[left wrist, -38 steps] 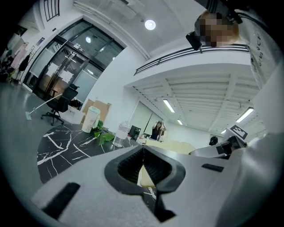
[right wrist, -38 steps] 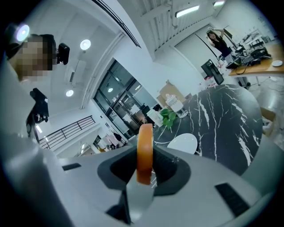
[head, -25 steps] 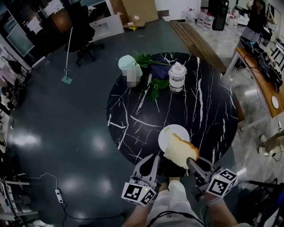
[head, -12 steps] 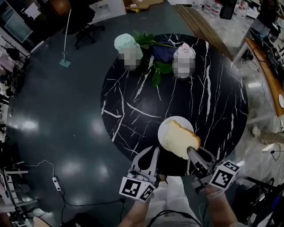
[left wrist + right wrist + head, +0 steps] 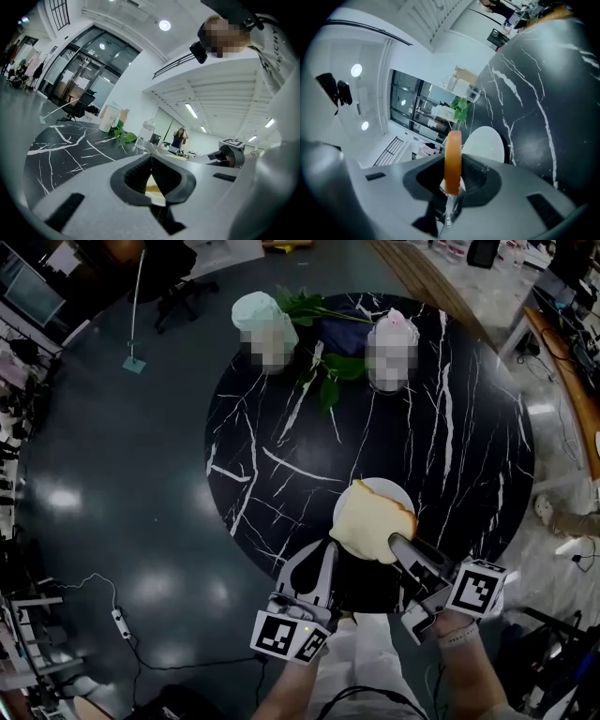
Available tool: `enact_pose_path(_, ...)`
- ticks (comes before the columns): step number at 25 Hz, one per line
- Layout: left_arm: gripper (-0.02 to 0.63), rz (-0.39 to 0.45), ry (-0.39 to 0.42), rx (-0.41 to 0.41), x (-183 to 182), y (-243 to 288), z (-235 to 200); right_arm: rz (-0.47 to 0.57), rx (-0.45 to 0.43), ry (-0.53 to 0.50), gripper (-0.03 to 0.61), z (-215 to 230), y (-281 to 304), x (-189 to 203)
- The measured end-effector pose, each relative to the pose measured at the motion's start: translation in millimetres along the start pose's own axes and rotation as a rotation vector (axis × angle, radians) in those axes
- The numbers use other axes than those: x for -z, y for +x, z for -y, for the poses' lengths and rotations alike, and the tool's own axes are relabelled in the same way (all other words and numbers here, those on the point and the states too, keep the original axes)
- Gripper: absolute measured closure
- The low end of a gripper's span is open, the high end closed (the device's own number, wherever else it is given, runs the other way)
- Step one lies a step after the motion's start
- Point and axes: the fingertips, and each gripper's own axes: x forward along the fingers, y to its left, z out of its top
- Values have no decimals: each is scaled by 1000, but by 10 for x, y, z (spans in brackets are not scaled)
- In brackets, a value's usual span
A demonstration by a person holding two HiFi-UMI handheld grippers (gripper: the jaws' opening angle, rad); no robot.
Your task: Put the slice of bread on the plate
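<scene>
Grey plastic nearest: left gripper [image 5: 323, 557], just short of the plate [image 5: 392, 489] and to its left, jaws pressed together on nothing. Right gripper [image 5: 401, 546] at the plate's near edge, jaws narrow, clamped on one corner of the bread [image 5: 368, 521]. Covers the plate's near-left half, with only a white crescent left bare beyond it; cannot tell whether touching the plate or just above it. Shows edge-on in the right gripper view, orange-brown crust [image 5: 453, 159] upright between the pads, plate [image 5: 486, 144] right behind.

Likely light, soft and springy: pale crumb easy to dent or tear, crust a little firmer, not slippery. Probably sags when carried by a corner alone. Best taken at the crust with a shallow, gentle pinch, and let go low over the plate.

Black marble table [image 5: 281, 442] with white veins under the plate.

Well beyond the plate: mint tub [image 5: 259, 317], leaves [image 5: 330, 382], clear bottle [image 5: 392, 338]; no label legible. Square black-and-white markers on the cubes [image 5: 281, 641], no words. Letters on a garment [image 5: 276, 42], too cut off to read.
</scene>
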Motion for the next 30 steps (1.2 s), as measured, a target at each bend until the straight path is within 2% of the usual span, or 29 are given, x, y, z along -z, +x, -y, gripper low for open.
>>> enact_pose_path(3, 606, -8, 3, 0, 40, -14, 10, -20, -15, 77, 491, 41, 79, 30)
enact_pose_path(6, 606, -9, 0, 1, 52, -39, 14, -30, 19, 117, 489, 126, 99, 47)
enact_pose_path(10, 606, 1, -11, -1, 26, -51, 0, -23, 68, 107, 489, 185, 98, 40)
enact_pose_path(15, 606, 18, -21, 1, -48, -65, -5, -28, 176, -99, 479, 235, 62, -22)
enact_pose_path(20, 606, 32, -31, 5, -100, -91, 16, -42, 269, -272, 436, 271, 52, -75)
enact_pose_path(26, 606, 37, -45, 0, -98, -145, -1, -89, 405, -554, 402, 336, 16, -102)
enact_pose_path(30, 606, 37, -48, 0, -98, -176, 3, -60, 495, -682, 368, 381, -76, -179)
